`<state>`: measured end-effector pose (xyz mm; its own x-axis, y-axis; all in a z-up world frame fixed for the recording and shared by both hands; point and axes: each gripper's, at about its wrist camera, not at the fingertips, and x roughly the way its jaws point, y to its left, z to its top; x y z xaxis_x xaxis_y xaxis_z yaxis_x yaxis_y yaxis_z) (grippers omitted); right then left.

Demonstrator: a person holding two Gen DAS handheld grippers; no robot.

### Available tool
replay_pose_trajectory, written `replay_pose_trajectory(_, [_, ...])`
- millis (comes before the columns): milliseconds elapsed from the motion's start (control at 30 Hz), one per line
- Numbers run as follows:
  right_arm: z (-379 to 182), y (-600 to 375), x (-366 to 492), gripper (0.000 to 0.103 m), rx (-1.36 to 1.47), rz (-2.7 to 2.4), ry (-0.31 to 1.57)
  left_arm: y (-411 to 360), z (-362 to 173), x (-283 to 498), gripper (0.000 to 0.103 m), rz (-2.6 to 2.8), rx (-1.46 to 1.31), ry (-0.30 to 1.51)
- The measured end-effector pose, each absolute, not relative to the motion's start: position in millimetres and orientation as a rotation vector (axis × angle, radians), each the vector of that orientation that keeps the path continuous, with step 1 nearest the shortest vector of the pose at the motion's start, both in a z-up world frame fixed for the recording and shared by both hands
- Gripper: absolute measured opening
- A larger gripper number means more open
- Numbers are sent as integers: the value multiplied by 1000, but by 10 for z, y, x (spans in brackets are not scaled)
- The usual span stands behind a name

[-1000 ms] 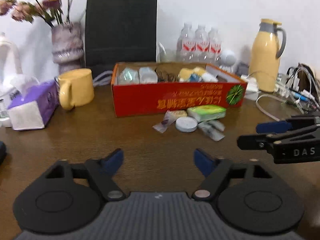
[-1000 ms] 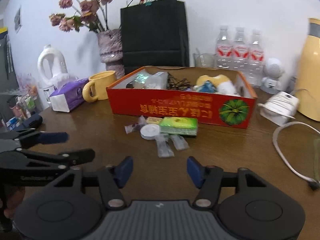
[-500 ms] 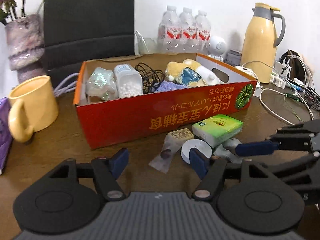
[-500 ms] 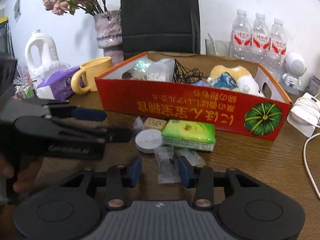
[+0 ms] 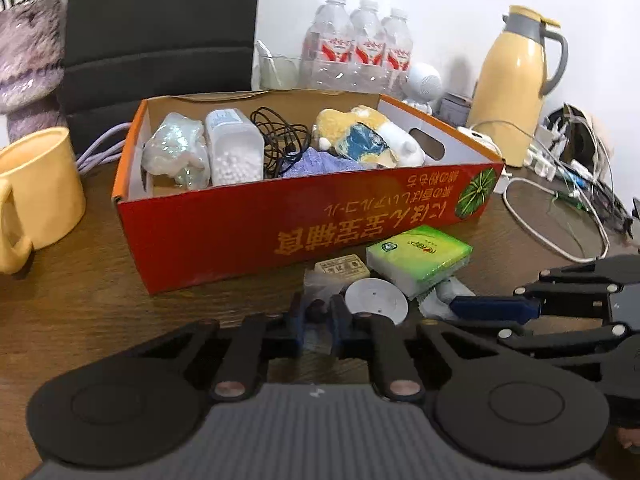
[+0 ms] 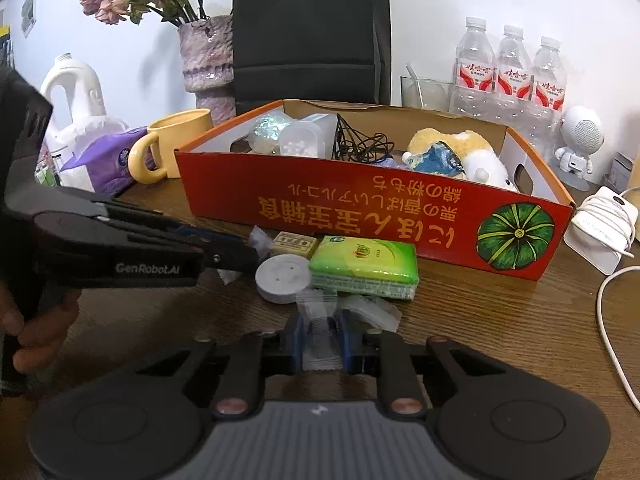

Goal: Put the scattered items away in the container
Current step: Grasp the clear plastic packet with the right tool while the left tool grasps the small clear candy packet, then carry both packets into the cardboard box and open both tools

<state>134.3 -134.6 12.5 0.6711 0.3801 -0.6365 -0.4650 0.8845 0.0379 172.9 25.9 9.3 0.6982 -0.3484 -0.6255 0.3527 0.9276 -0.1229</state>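
A red cardboard box (image 5: 248, 224) (image 6: 320, 200) stands on the wooden table and holds a plush toy, cables and jars. In front of it lie a green tissue pack (image 5: 418, 254) (image 6: 364, 266), a white round disc (image 5: 376, 300) (image 6: 283, 278), a small beige packet (image 5: 340, 267) (image 6: 295, 243) and clear sachets. My left gripper (image 5: 318, 326) is shut on a clear sachet (image 5: 316, 284) by the disc. My right gripper (image 6: 320, 338) is shut on another clear sachet (image 6: 318, 316) below the tissue pack.
A yellow mug (image 5: 36, 196) (image 6: 176, 148) stands left of the box. A yellow thermos (image 5: 516, 88), water bottles (image 5: 356, 48), a white charger (image 6: 600, 232) and cables (image 5: 560, 216) lie right and behind. A purple tissue box (image 6: 108, 160) and a vase (image 6: 206, 60) stand at left.
Both grippers moved forward to the scattered pile and closed, each pinching a clear sachet. They were open before.
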Motion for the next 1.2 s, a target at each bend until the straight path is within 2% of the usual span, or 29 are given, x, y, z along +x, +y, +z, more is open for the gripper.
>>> replay_pose_trajectory(100, [127,-1324,1311,15,-144,471,684,306,152,1675,1,-385,-48,680])
replay_pose_trajectory(267, [233,-1357,1194,14,-121,464,658,397,342,1452,1,-305,-106,606])
replay_pose_trajectory(367, [353,-1410,1069,14,-116,469,621,386,392,1339,3,-265,-34,545])
replay_pose_trajectory(467, [452,-1466,969,14,-110,469,597,348,264,1436,12,-286,52,617])
replay_pose_trajectory(533, [516,-1527,885,14,-95,478,578,335,172,1494,31,-294,54,650])
replay_pose_trajectory(600, [554,-1595,810,14,-74,479,568,312,127,1530,40,-317,52,667])
replay_pose_trajectory(767, [546,-1686,727,14,-50,477,579,228,65,1620,44,-349,74,677])
replay_pose_trajectory(867, [533,-1709,716,14,-47,479,583,195,53,1683,42,-354,95,676])
replay_pose_trajectory(933, [531,-1715,721,14,-42,479,584,199,60,1737,36,-362,91,680])
replay_pose_trajectory(967, [529,-1717,727,14,-38,479,586,196,61,1754,30,-367,85,681])
replay_pose_trajectory(1000, [528,-1716,729,14,-33,478,588,198,62,1764,16,-372,81,681])
replay_pose_trajectory(1200, [526,-1698,643,14,-22,463,583,238,108,1529,13,-290,79,630])
